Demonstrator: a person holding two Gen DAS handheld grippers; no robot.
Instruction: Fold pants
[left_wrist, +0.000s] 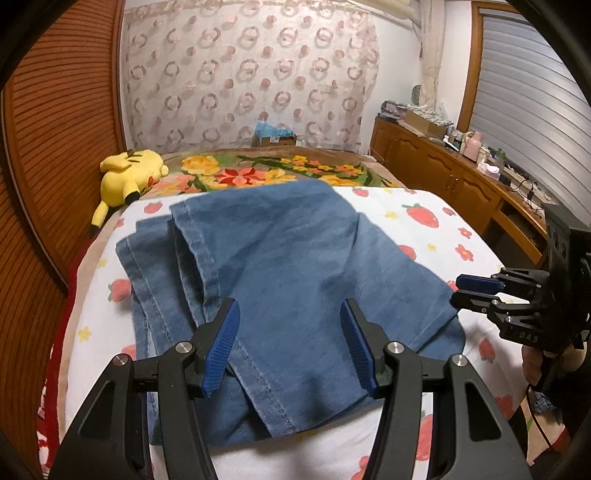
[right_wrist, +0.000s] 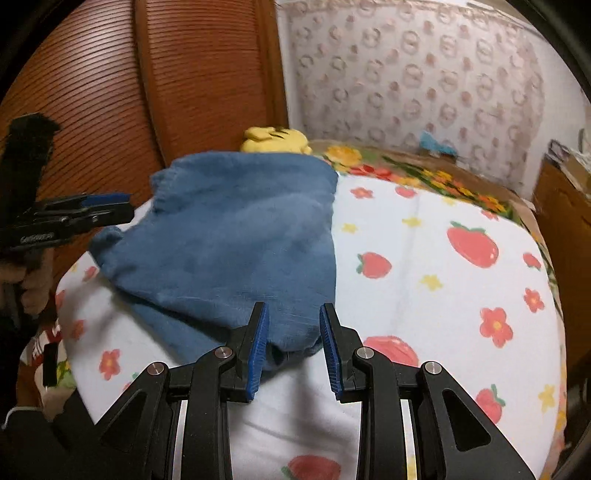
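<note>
The blue denim pants (left_wrist: 280, 280) lie folded in a pile on the strawberry-print sheet (left_wrist: 424, 229); they also show in the right wrist view (right_wrist: 229, 240). My left gripper (left_wrist: 290, 317) is open and empty, hovering over the near part of the pants, with hemmed leg ends below it. My right gripper (right_wrist: 293, 317) is open and empty, with its fingers at the near right corner of the pants. It shows in the left wrist view (left_wrist: 458, 291) at the pants' right edge. The left gripper shows at the left in the right wrist view (right_wrist: 125, 208).
A yellow plush toy (left_wrist: 129, 177) lies at the far left of the bed, on a floral blanket (left_wrist: 258, 170). A wooden slatted wall (left_wrist: 55, 147) stands at left. A wooden cabinet (left_wrist: 443, 177) with clutter runs along the right. A patterned curtain (left_wrist: 251, 74) hangs behind.
</note>
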